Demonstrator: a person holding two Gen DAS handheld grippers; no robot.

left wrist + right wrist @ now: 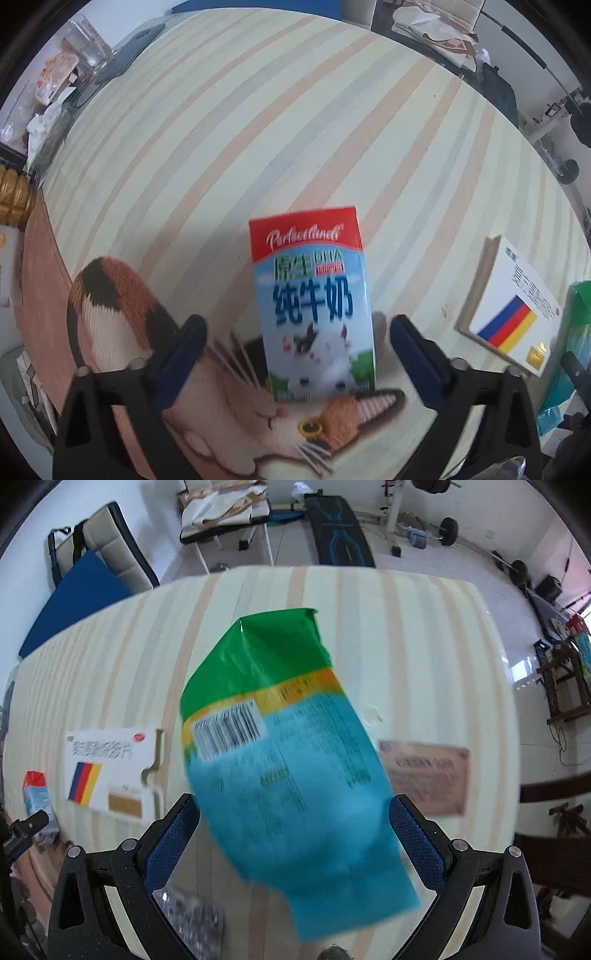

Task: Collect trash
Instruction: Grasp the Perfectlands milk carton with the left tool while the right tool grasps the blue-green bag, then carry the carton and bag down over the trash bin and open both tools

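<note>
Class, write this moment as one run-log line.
left gripper: open, around milk carton | right gripper: open, around snack bag | neither grasped

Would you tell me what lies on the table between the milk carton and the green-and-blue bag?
The white medicine box with the striped flag lies between the milk carton and the green-and-blue bag, clearest in the right wrist view.

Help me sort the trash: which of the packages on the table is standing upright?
The milk carton, red-topped with a cat picture. It stands on end, while the white medicine box and the green-and-blue bag lie flat.
</note>
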